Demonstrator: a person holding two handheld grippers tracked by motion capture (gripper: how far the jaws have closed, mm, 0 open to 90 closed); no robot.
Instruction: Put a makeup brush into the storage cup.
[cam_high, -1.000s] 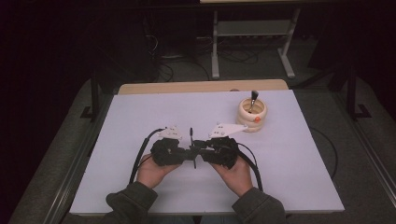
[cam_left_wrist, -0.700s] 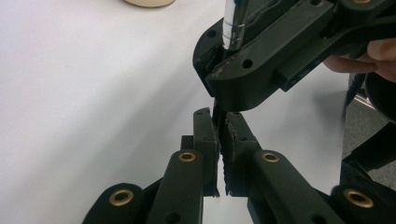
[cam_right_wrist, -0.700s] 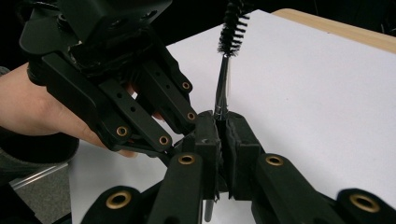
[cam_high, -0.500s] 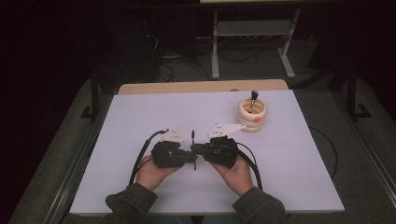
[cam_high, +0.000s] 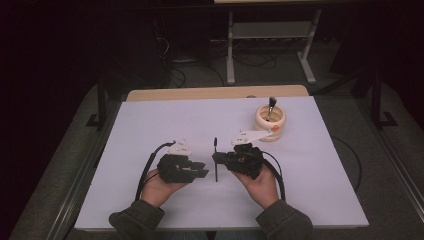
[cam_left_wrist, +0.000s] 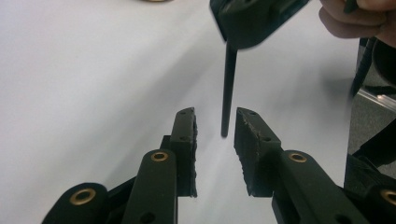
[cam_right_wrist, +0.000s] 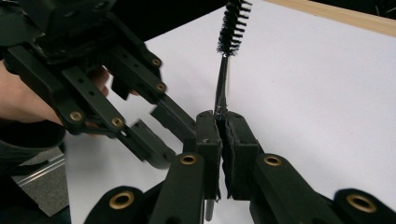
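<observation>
The right gripper (cam_high: 218, 159) gripped a thin black bottle brush with a bristled tip and a slim metal-and-black stem (cam_high: 215, 159), its jaws pressed tight on the middle of the stem. In the right gripper view the brush (cam_right_wrist: 222, 84) rose between the closed pads, its wiry black bristles at the top and the stem passing down through the jaws and out below them. In the high view the brush stood just left of the right gripper's body, bristles toward the far edge and the bare end toward the person.

The left gripper (cam_high: 202, 170) lay just left of the brush, its jaws having just been opening. In the left gripper view they stood apart with a clear gap (cam_left_wrist: 215, 135), and the black lower end of the brush (cam_left_wrist: 228, 88) hung beyond the tips, in line with that gap but touched by neither pad. The left gripper held nothing.

Both grippers were over the white rectangular table top (cam_high: 150, 125), near its middle and on the person's side. A cream round ceramic pot with a dark brush standing in it (cam_high: 270, 120) sat well beyond and to the right of the held brush, near the far right part of the table.
</observation>
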